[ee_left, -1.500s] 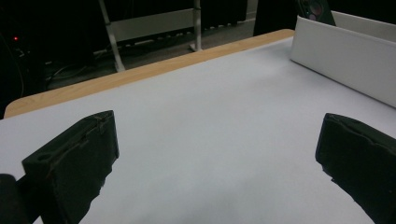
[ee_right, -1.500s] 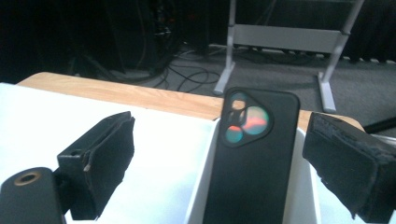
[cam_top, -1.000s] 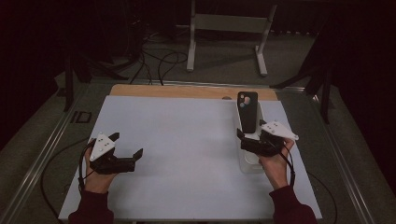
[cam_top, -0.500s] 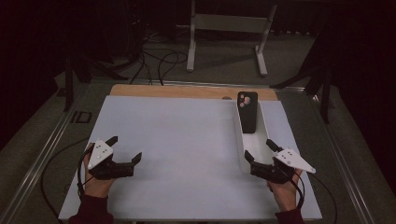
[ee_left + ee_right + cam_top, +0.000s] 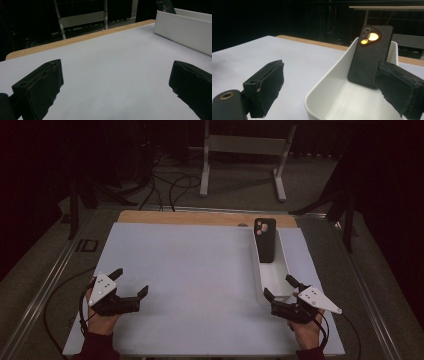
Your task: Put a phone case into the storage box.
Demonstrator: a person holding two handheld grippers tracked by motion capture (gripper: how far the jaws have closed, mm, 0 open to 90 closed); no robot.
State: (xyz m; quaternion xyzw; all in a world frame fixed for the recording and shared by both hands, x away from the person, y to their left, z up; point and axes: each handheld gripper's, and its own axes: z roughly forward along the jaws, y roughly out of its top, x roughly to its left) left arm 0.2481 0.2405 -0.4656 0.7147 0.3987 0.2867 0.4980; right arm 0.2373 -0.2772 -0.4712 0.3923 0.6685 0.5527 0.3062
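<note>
A black phone case (image 5: 265,240) (image 5: 369,57) leans upright against the far end of a long white tray (image 5: 260,275) (image 5: 329,82) at the table's right; its top shows in the left gripper view (image 5: 165,5). My right gripper (image 5: 281,292) (image 5: 332,92) is open just before the tray's near end, nothing between its jaws. My left gripper (image 5: 131,282) (image 5: 115,87) is open low over the white mat (image 5: 190,280) at the front left, holding nothing. The tray's side wall (image 5: 182,30) lies far off to its right.
A wooden strip (image 5: 200,217) runs along the table's far edge. Beyond it stand a metal stand (image 5: 245,150) and floor cables (image 5: 165,185). A rail (image 5: 45,285) runs along the left side. The room around is dark.
My right gripper let go of the phone case, which now leans in the tray, and drew back toward the front edge. My left gripper slid slightly nearer and stayed open.
</note>
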